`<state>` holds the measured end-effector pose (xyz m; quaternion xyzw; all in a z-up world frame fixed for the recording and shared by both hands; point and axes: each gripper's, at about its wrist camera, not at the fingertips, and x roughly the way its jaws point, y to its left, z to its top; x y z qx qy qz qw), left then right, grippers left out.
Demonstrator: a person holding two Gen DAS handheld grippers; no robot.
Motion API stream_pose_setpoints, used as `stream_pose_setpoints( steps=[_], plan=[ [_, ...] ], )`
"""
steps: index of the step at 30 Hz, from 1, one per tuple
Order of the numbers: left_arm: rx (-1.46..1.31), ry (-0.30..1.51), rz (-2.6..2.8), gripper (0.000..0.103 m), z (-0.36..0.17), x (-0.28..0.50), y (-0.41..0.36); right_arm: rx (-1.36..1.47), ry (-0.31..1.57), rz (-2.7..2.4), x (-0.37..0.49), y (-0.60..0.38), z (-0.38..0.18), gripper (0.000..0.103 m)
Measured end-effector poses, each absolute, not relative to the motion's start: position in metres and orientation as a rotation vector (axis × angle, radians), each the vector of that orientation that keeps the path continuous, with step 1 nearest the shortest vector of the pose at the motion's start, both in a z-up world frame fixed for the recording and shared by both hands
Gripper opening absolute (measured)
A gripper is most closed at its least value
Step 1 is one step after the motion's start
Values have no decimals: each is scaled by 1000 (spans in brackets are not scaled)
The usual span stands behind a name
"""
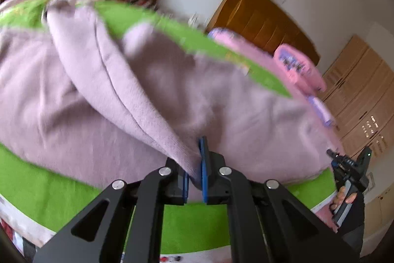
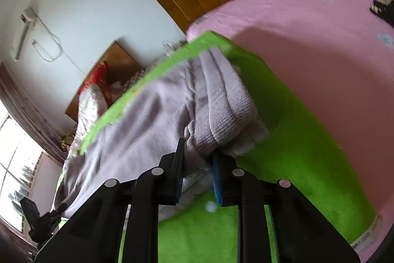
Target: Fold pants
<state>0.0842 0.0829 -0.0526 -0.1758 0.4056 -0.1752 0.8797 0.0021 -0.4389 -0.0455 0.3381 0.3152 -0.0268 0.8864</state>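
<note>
While both claws, left and right, pinch the lilac pants, a fold seems underway; next, lay the raised edge across the green mat.

no readable text, markings on the cardboard boxes too blurred, green mat edge print illegible

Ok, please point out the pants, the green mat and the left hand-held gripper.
pants point(image 1: 152, 100), left wrist view, on the lifted lilac fold.
green mat point(image 2: 290, 130), right wrist view, on its bare surface.
left hand-held gripper point(image 1: 195, 176), left wrist view, between its blue fingertips.
</note>
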Motion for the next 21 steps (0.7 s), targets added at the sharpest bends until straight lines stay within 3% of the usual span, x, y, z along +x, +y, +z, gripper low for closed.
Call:
stream_pose_setpoints(
  steps=[8, 12, 13, 14, 15, 16, 21],
  plan=[
    [-352, 808, -367, 8, -44, 84, 82, 680, 605, -76, -4, -433, -27, 18],
    [-373, 840, -377, 15, -61, 87, 84, 729, 639, -82, -3, -440, -49, 17],
    [-377, 846, -389, 20, -60, 87, 85, 728, 647, -86, -6, -441, -46, 25],
    [-385, 843, -404, 45, -57, 87, 86, 725, 653, -109, -9, -443, -42, 45],
    [-395, 828, -409, 77, -54, 86, 89, 721, 652, -153, -13, -445, -37, 52],
    [-407, 802, -394, 85, -50, 83, 93, 712, 635, -168, -18, -446, -31, 52],
    [-375, 705, -302, 85, -34, 76, 91, 429, 551, -105, -20, -394, 22, 52]
  ],
)
